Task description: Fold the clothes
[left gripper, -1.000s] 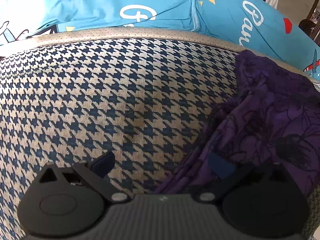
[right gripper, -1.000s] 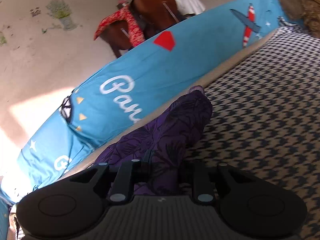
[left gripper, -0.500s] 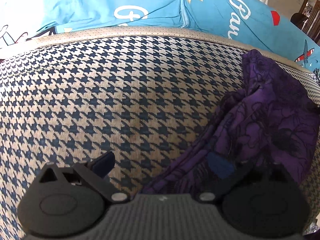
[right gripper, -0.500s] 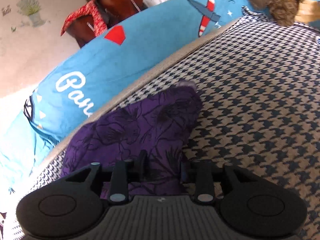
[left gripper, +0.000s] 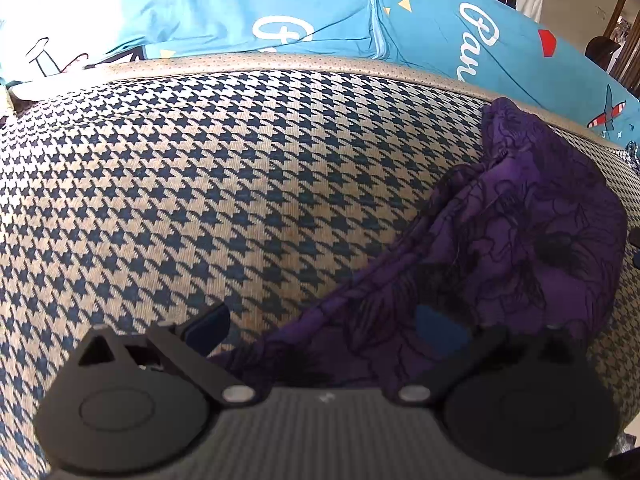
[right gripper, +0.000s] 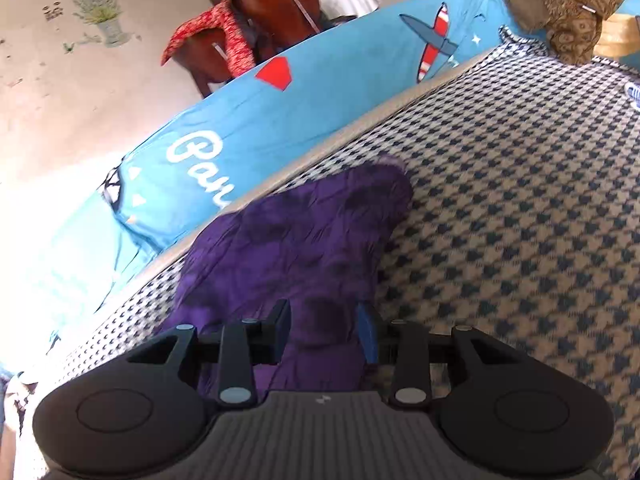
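A dark purple garment with a black flower print [left gripper: 520, 240] lies bunched on the houndstooth surface [left gripper: 240, 200], at the right of the left wrist view. My left gripper [left gripper: 322, 330] is open wide, low over the surface. The garment's near edge reaches in between its blue pads [left gripper: 208, 326], and the cloth touches neither pad. In the right wrist view the same garment [right gripper: 304, 240] runs forward from my right gripper [right gripper: 323, 330], which is shut on a thick fold of it. The garment's far end rests near the surface's beige rim.
A light blue printed sheet [left gripper: 440, 32] borders the houndstooth surface [right gripper: 520, 240] along its far side. A brown patterned cloth [right gripper: 568, 4] lies at the far right corner. Behind the sheet stands a wooden chair [right gripper: 276, 12] with a red cloth over it.
The right gripper has swung and come lower, keeping hold of the purple garment, which now spreads flatter on the surface. In the left view the cloth has slid further in between the open pads.
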